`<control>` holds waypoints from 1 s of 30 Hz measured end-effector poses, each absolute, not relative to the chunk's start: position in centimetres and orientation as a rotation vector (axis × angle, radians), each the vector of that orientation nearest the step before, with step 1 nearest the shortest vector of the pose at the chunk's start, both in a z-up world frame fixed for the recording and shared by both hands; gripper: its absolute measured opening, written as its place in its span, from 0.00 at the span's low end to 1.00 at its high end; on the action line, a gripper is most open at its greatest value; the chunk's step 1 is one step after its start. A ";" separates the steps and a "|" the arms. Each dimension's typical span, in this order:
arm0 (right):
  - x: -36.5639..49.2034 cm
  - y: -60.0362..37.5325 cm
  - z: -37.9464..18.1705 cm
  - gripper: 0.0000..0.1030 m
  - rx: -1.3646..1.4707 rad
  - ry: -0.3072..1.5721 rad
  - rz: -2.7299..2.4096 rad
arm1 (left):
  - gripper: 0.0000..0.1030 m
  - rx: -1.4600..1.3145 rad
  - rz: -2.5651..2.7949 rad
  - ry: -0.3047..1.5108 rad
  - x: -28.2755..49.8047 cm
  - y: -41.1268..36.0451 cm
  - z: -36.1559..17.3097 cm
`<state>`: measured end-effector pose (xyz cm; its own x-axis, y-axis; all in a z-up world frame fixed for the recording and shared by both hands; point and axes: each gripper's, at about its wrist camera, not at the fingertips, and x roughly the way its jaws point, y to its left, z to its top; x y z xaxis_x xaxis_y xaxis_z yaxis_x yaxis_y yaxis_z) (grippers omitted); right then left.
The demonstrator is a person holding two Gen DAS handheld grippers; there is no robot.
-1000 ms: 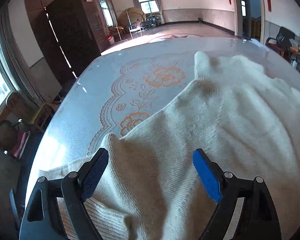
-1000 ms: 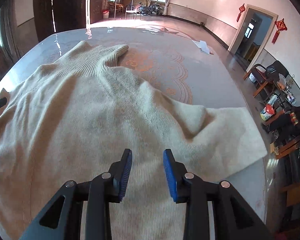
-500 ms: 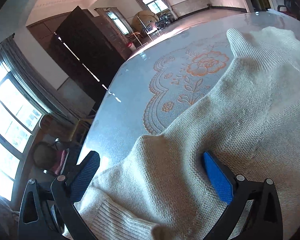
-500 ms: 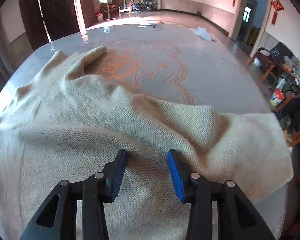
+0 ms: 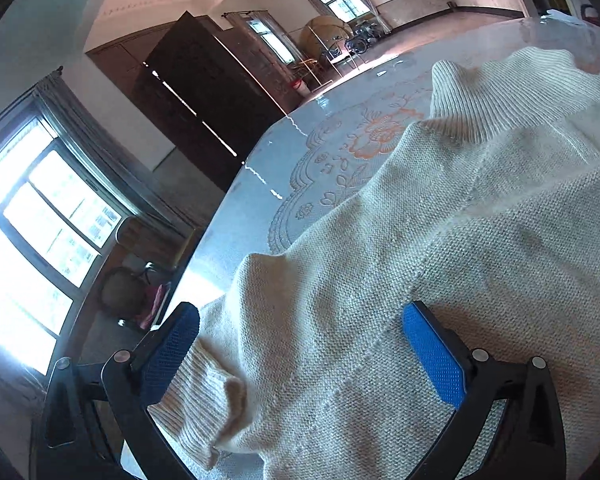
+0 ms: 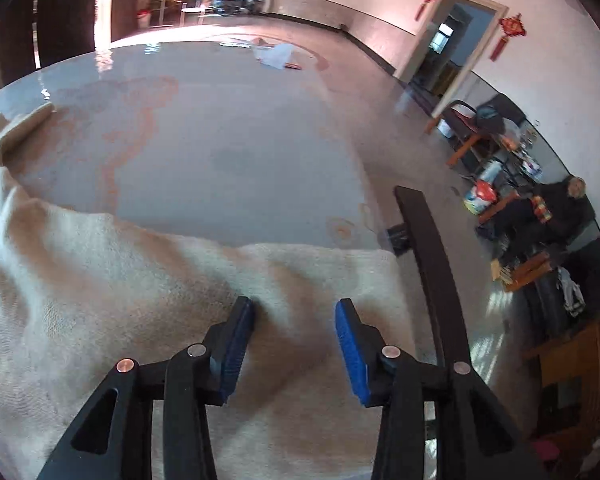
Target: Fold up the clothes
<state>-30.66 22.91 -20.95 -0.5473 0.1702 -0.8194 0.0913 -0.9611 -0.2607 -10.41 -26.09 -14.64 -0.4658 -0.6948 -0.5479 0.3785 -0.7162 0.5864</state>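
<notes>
Big bare room with pinkish walls, and a round table [image 6: 228, 152] with a pale cloth printed in orange flowers takes up most of both views. Spread over the near part of it is a cream knit sweater [image 5: 440, 272], lying loose with soft ridges and dips rather than flat.

Only the left wrist view gets the dark wardrobe [image 5: 204, 108], the bright window [image 5: 40, 232] low on the left, and the sweater's ribbed collar [image 5: 500, 92] poking up at the far end. It also shows a ribbed cuff [image 5: 196, 396] bunched at the table's near edge. The right wrist view has stuff the other misses: the doorway [image 6: 452, 40] with red knot decorations [image 6: 510, 28] either side, a dark chair back [image 6: 428, 248] just off the table edge, and cluttered furniture along the right wall. That view is motion-blurred too.

Left gripper [image 5: 300, 344] has its jaws spread wide, straddling the sleeve fabric without pinching it. Right gripper [image 6: 296, 340] is over the sweater's edge, jaws opening, knit below the gap, pads not pressing on it.
</notes>
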 end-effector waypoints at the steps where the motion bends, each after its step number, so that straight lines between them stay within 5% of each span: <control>1: -30.5 24.1 -20.9 0.46 -1.452 -0.383 2.672 | 1.00 1.059 -2.188 -0.519 -10.4 -26.0 -14.6; 2: -30.6 25.0 -20.9 0.55 -1.446 -0.324 2.667 | 1.00 1.060 -2.190 -0.517 -10.4 -26.0 -14.7; 10: -28.6 24.7 -17.4 0.54 -1.409 -0.099 2.830 | 1.00 1.061 -2.195 -0.510 -10.3 -25.9 -14.8; 13: -25.9 21.5 -18.0 0.53 -1.499 -0.201 2.933 | 1.00 1.061 -2.196 -0.507 -10.1 -25.9 -14.8; 16: -24.1 19.0 -20.2 0.52 -1.543 -0.521 2.858 | 1.00 1.062 -2.200 -0.504 -10.0 -26.0 -14.7; 25: -24.6 20.6 -17.1 0.53 -1.459 -0.143 2.893 | 1.00 1.061 -2.211 -0.514 -9.7 -25.8 -14.0; 30: -26.1 9.3 -16.7 0.53 -1.596 -0.404 3.136 | 1.00 1.063 -2.214 -0.508 -9.7 -25.7 -13.5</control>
<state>-26.13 9.30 -16.70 -0.5309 -0.2462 -0.8109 0.4438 -0.8960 -0.0185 -9.74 -25.68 -13.53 -0.4815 -0.6777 -0.5558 0.3676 -0.7318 0.5739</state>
